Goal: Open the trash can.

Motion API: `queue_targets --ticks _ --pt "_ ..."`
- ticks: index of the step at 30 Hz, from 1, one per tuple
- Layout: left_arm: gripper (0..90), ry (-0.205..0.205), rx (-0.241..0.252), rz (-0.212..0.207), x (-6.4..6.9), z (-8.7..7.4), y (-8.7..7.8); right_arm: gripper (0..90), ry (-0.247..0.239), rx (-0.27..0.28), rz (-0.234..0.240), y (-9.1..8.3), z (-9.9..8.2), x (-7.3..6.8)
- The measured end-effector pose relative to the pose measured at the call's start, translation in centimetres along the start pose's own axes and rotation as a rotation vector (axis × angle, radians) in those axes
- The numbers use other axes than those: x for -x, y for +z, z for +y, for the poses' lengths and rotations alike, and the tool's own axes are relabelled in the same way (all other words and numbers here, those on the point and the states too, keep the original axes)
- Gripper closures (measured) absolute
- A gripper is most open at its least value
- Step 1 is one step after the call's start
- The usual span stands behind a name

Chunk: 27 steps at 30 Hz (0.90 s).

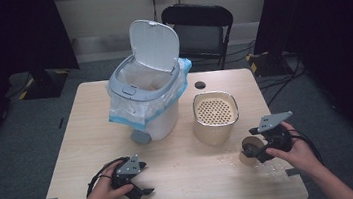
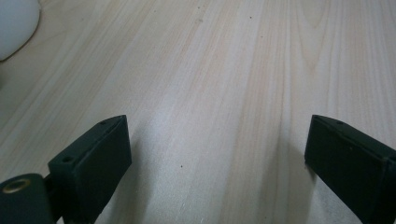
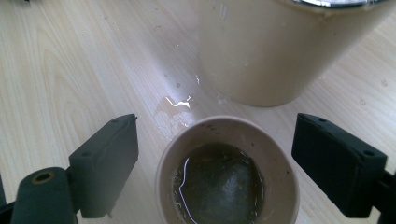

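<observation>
A brown paper cup [image 1: 247, 158] stands on the wooden table [image 1: 194, 188] near its front right corner. In the right gripper view the cup [image 3: 229, 186] holds dark liquid with a soaked lump in it. My right gripper [image 1: 252, 143] is open with one jaw on each side of the cup [image 3: 215, 154], and a gap shows at both sides. My left gripper [image 1: 146, 179] rests low at the front left, open [image 2: 217, 149] over bare wood with nothing between its jaws.
A beige tub [image 1: 216, 120] with a perforated strainer insert stands just behind the cup [image 3: 275, 51]. A white bin [image 1: 150, 107] with a raised lid [image 1: 154, 44] and a bag liner sits at the back left. Spilled drops [image 3: 176, 103] wet the wood. A small black disc [image 1: 200, 84] lies behind the tub.
</observation>
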<state>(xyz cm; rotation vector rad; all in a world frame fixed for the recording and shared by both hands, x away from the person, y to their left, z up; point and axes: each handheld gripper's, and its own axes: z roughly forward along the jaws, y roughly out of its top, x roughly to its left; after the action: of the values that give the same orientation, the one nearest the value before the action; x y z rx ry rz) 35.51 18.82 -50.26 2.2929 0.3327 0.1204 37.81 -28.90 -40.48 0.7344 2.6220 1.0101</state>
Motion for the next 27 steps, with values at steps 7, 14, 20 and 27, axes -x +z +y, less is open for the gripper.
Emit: queue_targets --ticks 7,14,20,27 --pt "6.6 0.001 0.0 0.0 0.0 0.0 0.0 14.3 0.004 0.026 0.014 0.2 -1.3 0.3" --pt "6.6 0.001 -0.001 0.001 0.0 0.0 0.0 14.3 0.022 0.037 -0.005 0.0 -1.6 0.4" --pt "6.7 -0.001 0.0 0.0 0.0 0.0 0.0 14.3 0.01 0.031 -0.014 -0.3 -2.1 0.5" --pt "6.7 0.0 -0.001 0.001 0.0 0.0 0.0 14.0 0.032 0.029 -0.007 -0.2 -3.4 0.7"
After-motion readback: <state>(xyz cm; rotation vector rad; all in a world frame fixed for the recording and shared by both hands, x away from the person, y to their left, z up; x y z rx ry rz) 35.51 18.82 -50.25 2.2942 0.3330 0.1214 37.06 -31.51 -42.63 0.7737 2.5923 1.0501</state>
